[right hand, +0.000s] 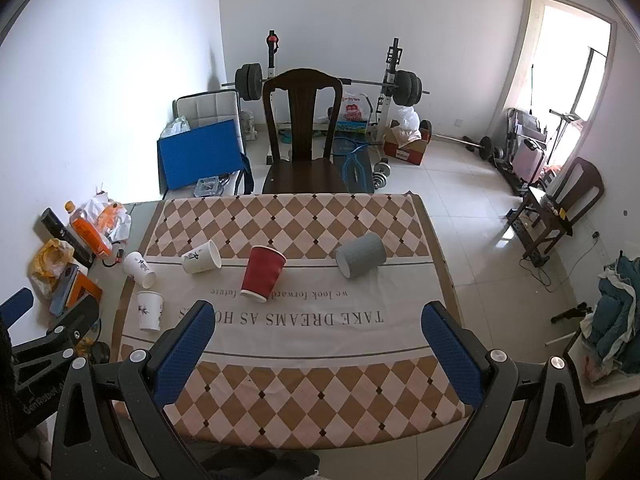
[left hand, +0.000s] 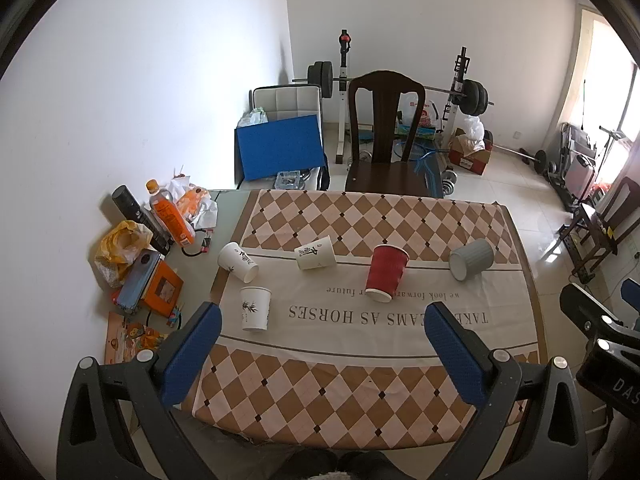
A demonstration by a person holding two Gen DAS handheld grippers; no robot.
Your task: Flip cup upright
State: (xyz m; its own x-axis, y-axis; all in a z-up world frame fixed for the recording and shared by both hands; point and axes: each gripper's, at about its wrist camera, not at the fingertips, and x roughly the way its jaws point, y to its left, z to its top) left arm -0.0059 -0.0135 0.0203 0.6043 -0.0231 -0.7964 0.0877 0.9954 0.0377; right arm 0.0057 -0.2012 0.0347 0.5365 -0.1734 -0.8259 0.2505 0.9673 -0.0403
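Worktop (left hand: 240, 216), covered by a checked cloth (left hand: 340, 392), is carrying five cups. Red cup (left hand: 386, 267) is lying tilted near the cloth's middle, rim toward the camera. Grey cup (left hand: 471, 264) is lying on its side to its right. Three white paper cups are sitting at left: two (left hand: 238, 262) (left hand: 315, 258) on their sides, one (left hand: 255, 309) standing mouth-down. Left hand-held gripper (left hand: 322, 354) and right hand-held gripper (right hand: 316, 352) are both hovering spread wide, gripping nothing.

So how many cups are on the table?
5. White cup near left, white cup behind it, white cup left of centre, red cup in the middle, grey cup on the right. None seem hidden.
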